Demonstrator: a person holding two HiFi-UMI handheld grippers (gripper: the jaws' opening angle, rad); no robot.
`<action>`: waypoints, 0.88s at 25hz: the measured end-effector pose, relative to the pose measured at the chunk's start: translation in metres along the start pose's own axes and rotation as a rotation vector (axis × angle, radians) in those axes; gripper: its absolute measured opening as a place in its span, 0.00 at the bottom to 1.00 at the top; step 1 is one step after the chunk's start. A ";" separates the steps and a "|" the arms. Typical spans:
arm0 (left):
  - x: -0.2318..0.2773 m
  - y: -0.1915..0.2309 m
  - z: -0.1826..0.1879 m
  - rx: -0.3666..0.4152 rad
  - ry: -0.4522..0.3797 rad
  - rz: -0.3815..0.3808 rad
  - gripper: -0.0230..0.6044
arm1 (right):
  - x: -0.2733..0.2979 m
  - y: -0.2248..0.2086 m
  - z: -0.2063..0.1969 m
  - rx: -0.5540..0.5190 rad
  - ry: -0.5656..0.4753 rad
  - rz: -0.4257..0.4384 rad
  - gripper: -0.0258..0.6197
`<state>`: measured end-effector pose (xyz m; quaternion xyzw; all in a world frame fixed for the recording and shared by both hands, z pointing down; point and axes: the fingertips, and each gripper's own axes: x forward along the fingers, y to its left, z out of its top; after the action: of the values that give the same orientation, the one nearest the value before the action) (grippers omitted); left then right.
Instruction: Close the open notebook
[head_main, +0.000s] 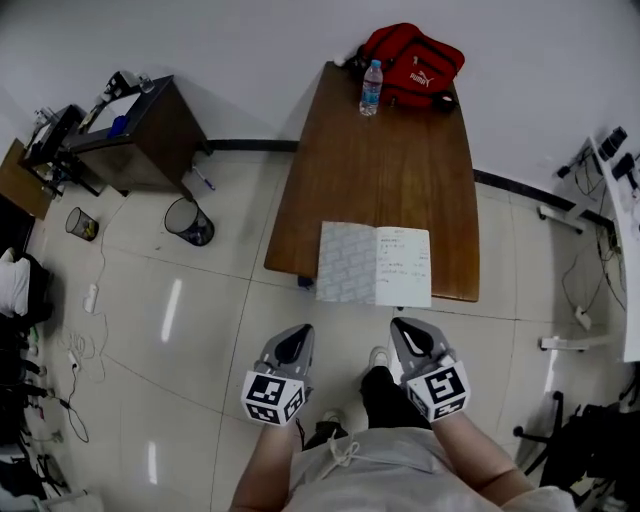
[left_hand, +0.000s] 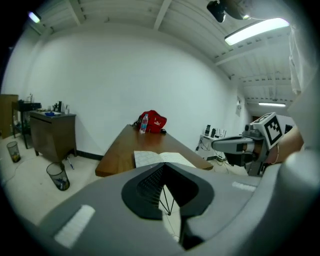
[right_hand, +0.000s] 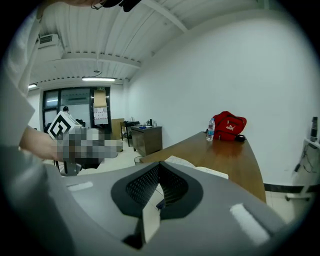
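An open notebook (head_main: 375, 265) lies flat at the near edge of a brown wooden table (head_main: 390, 150), its left page patterned and its right page handwritten. Both grippers hang in the air in front of the table's near edge, short of the notebook and apart from it. My left gripper (head_main: 295, 335) is shut with nothing in it, below the book's left page. The right gripper (head_main: 408, 330) is shut and empty too, below the right page. Over the closed jaws of the left gripper view the notebook (left_hand: 160, 158) shows ahead, and likewise the notebook (right_hand: 197, 167) in the right gripper view.
A water bottle (head_main: 371, 88) and a red bag (head_main: 415, 60) stand at the table's far end. A mesh waste bin (head_main: 190, 222) and a dark cabinet (head_main: 140, 135) stand on the tiled floor to the left. Cables and equipment line the right wall.
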<state>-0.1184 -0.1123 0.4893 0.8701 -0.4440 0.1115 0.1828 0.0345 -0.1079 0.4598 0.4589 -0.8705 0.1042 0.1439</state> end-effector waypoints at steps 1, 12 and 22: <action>0.009 0.007 -0.008 -0.028 0.021 0.019 0.05 | 0.009 -0.005 -0.003 0.001 0.016 0.017 0.04; 0.089 0.065 -0.086 -0.267 0.229 0.045 0.37 | 0.081 -0.042 -0.043 0.012 0.159 0.122 0.04; 0.119 0.067 -0.095 -0.298 0.301 -0.092 0.26 | 0.093 -0.037 -0.066 0.033 0.208 0.143 0.04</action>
<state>-0.1069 -0.1956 0.6329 0.8263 -0.3830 0.1648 0.3787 0.0257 -0.1795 0.5557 0.3846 -0.8796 0.1754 0.2183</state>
